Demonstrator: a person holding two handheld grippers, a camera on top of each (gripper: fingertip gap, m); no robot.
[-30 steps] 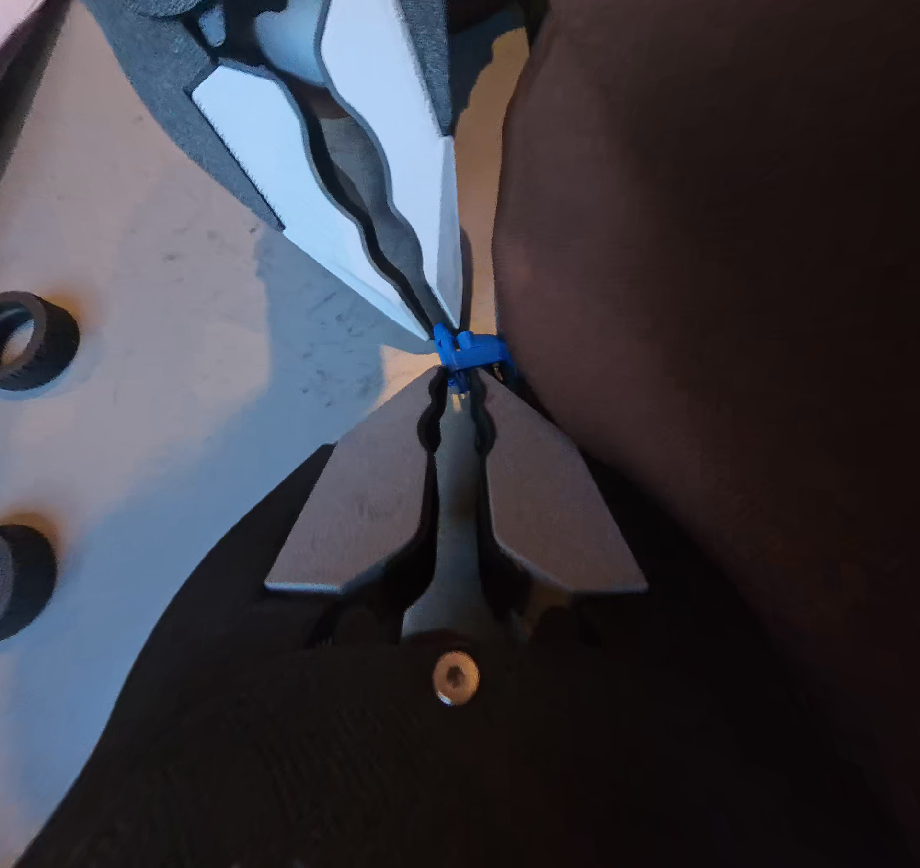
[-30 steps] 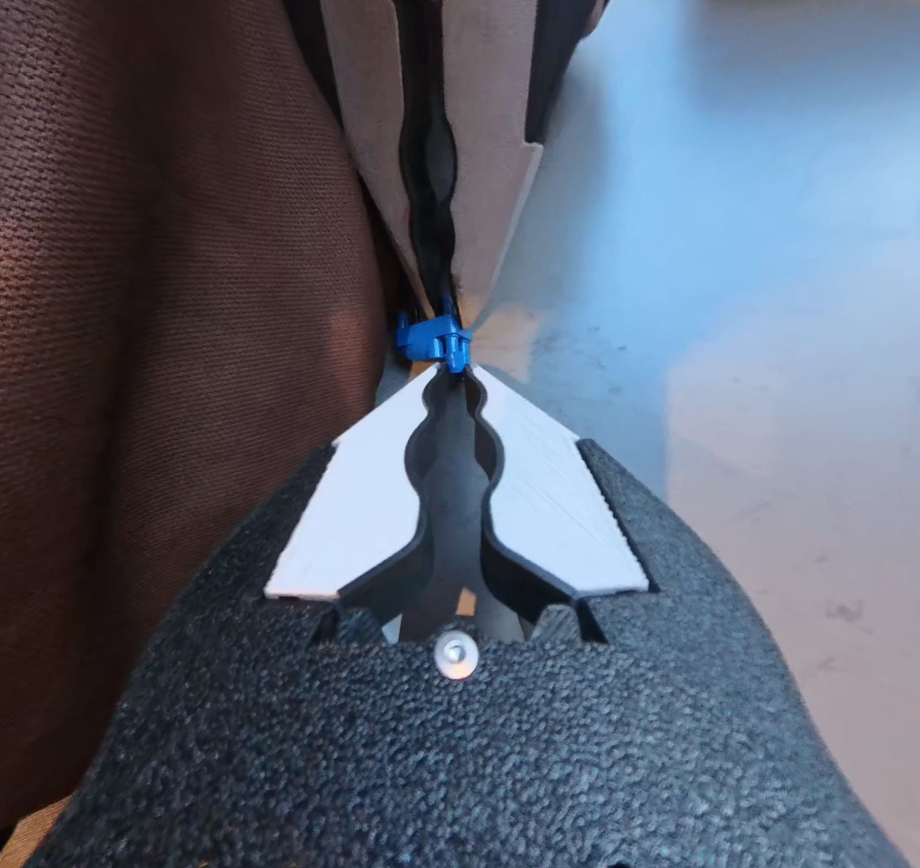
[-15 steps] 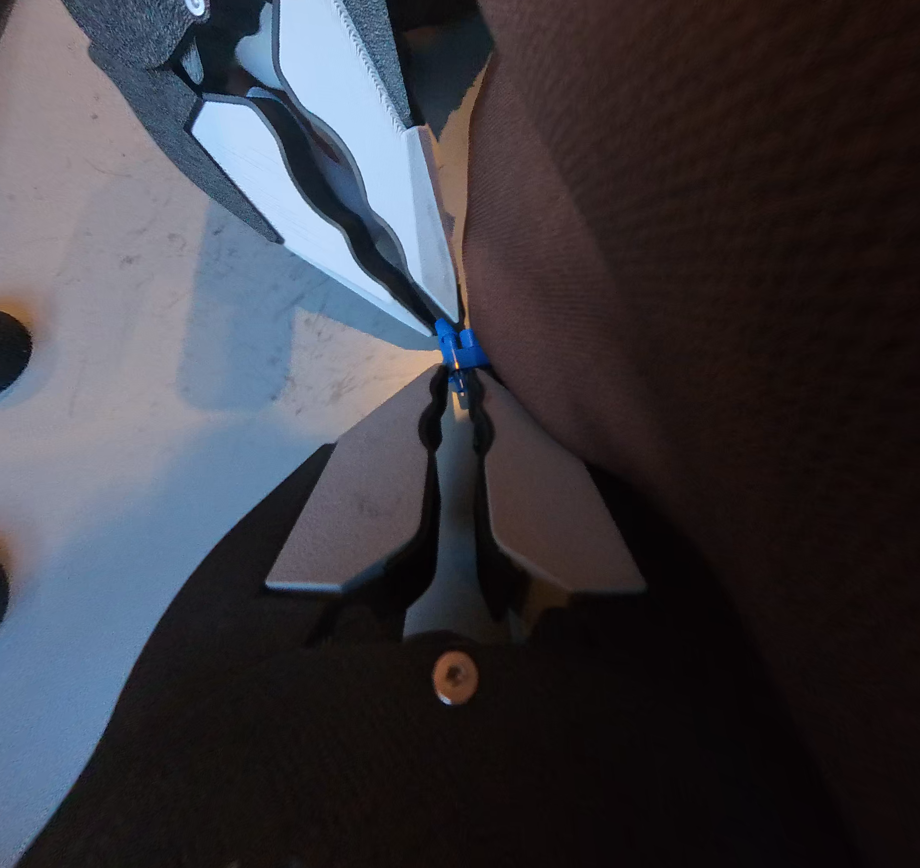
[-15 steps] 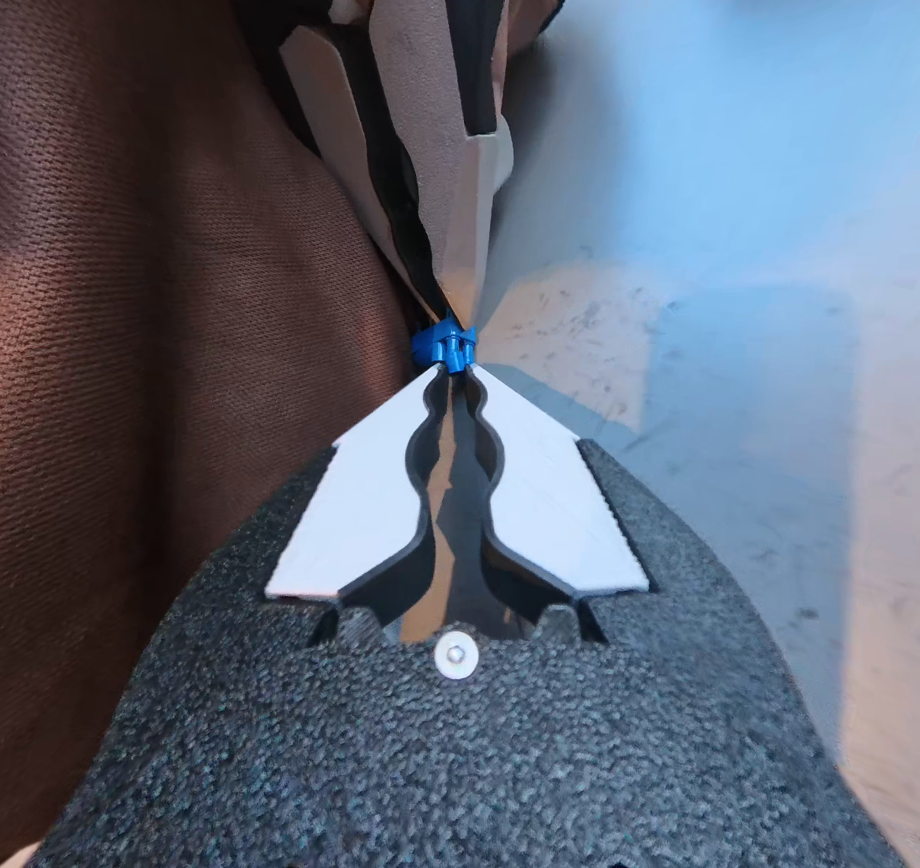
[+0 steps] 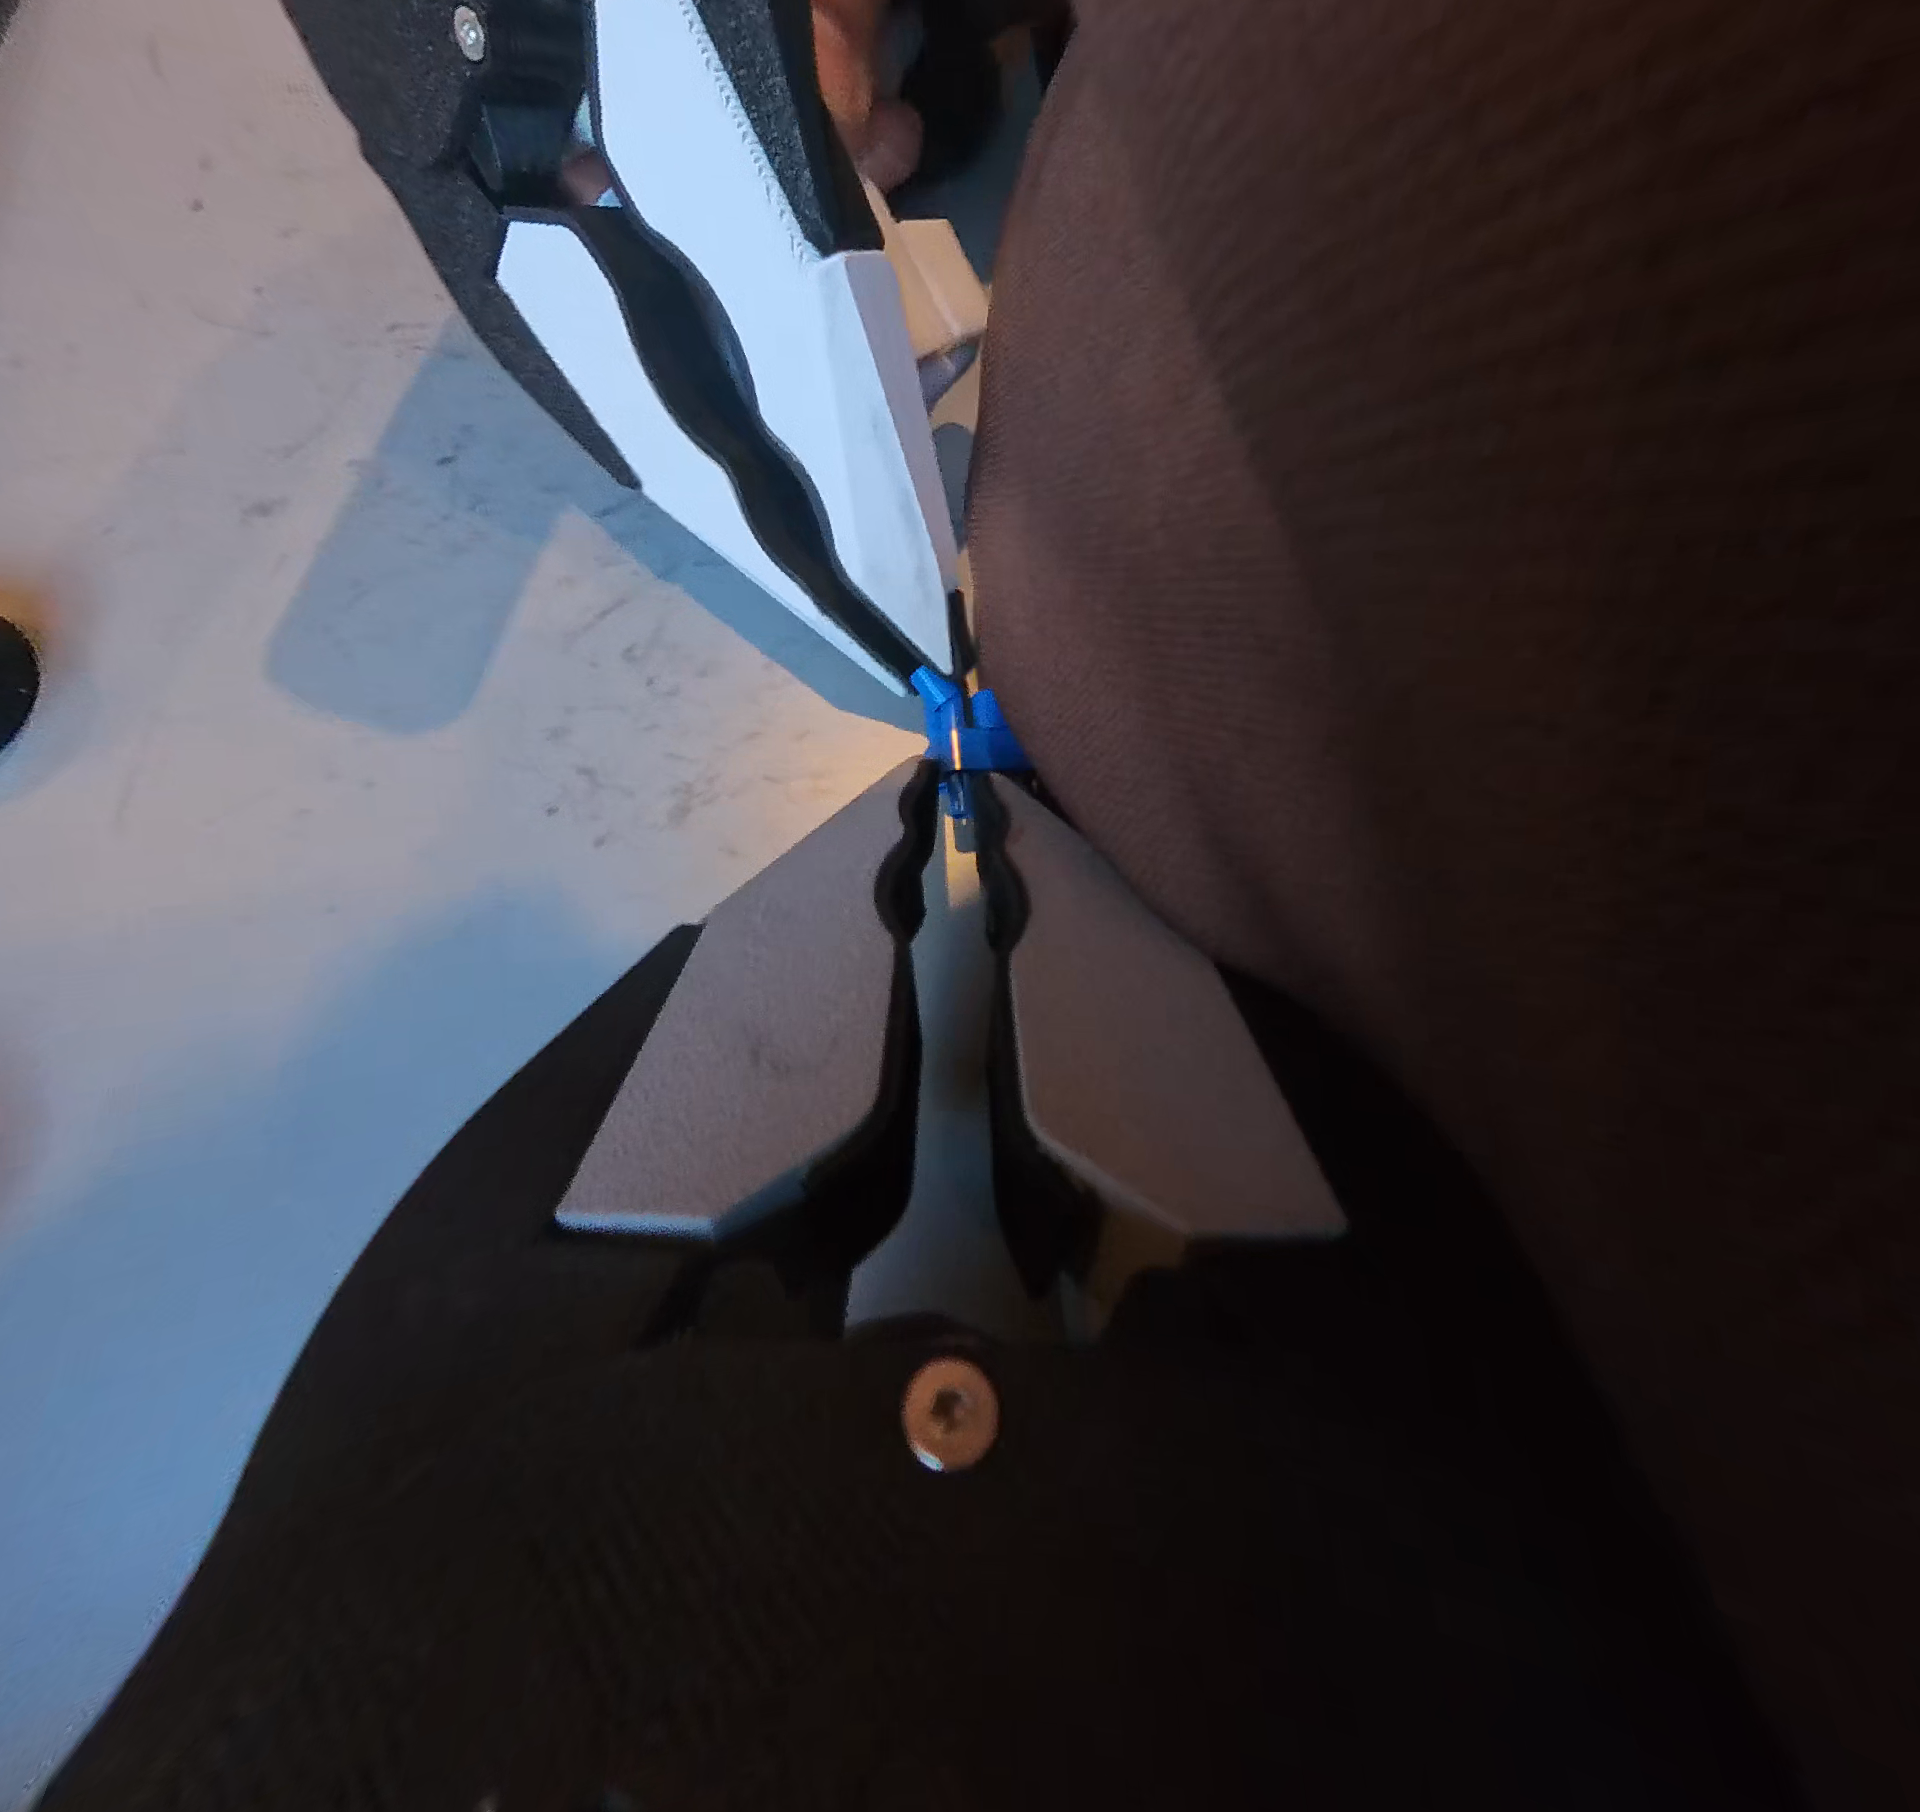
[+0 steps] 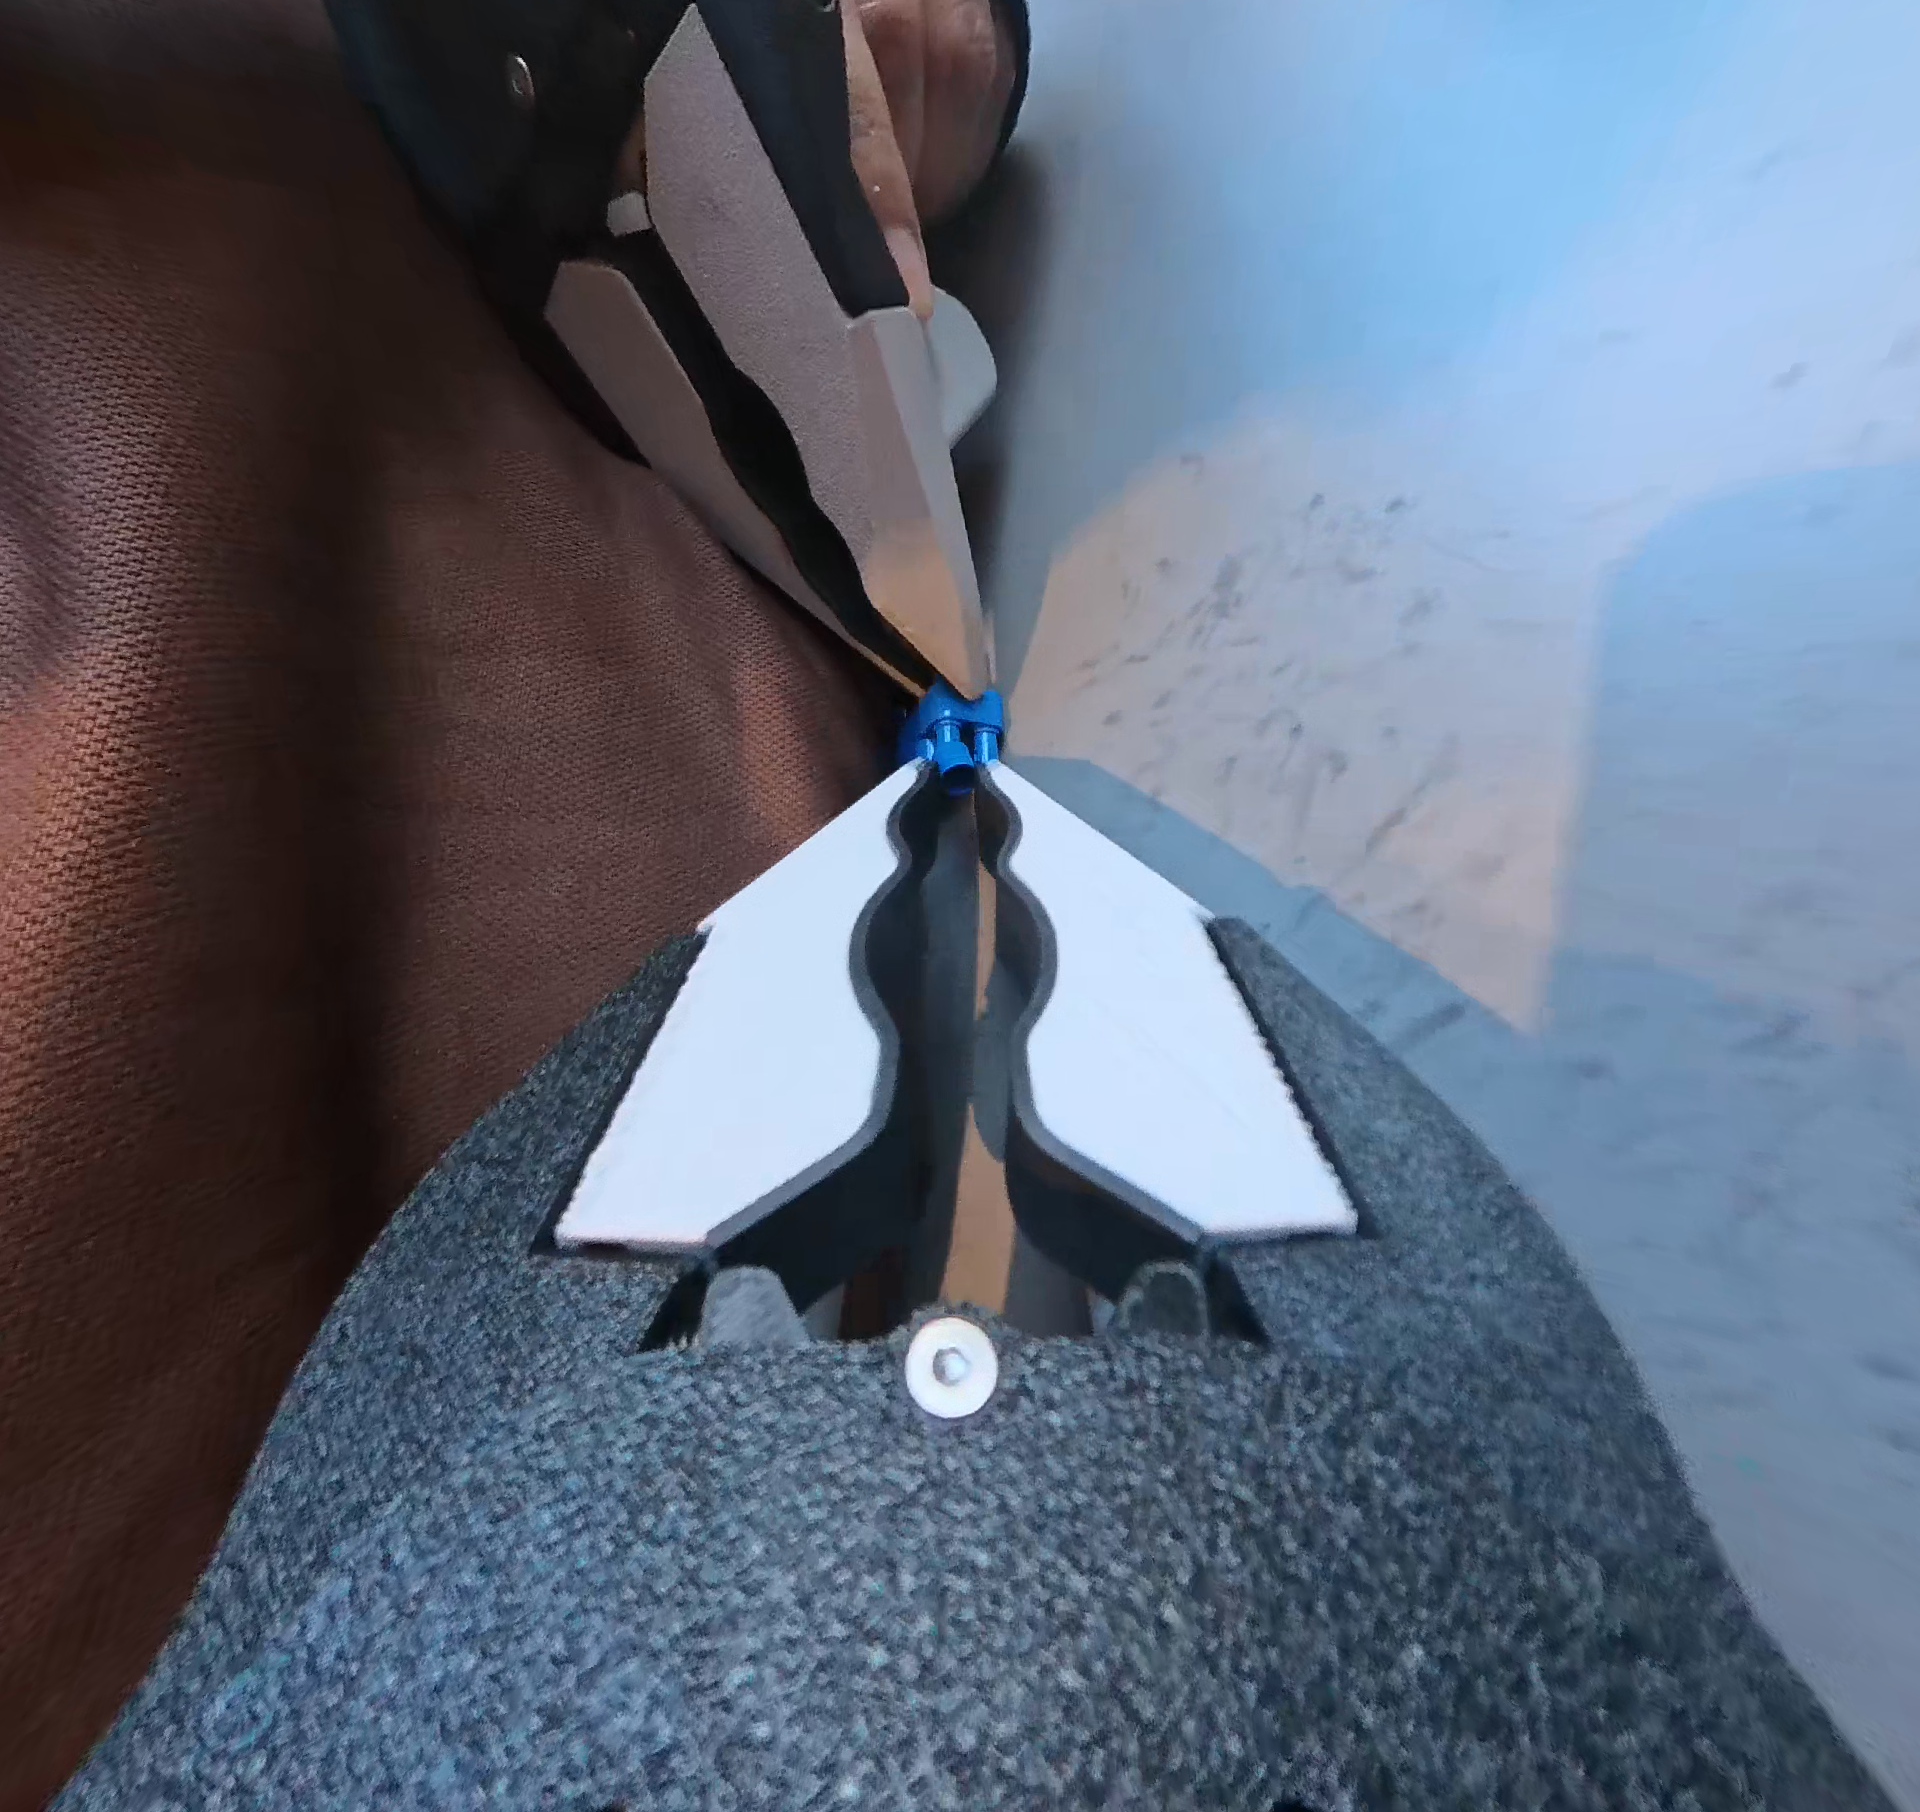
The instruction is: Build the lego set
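A small blue lego piece (image 5: 961,728) is held in the air between the tips of both grippers, close against brown fabric. My left gripper (image 5: 958,788) is shut on its near end from below in the left wrist view. My right gripper (image 5: 938,666) comes in from the upper left and is shut on its far end. In the right wrist view the blue piece (image 6: 951,728) shows small pegs. There my right gripper (image 6: 954,773) pinches it from below and the left gripper (image 6: 961,684) meets it from above. I cannot tell whether it is one piece or two joined.
Brown fabric (image 5: 1455,619) of a person's clothing fills one side of each view, right beside the grippers. A pale scuffed table (image 5: 260,515) lies below. A black round part (image 5: 10,671) sits at the left edge. A hand (image 6: 914,48) holds the left gripper. My two grippers' fingertips are within a few centimetres of each other.
Both grippers stay shut on the blue piece, tip to tip. They have turned relative to each other and shifted over the table. The black round parts have slid toward the left edge.
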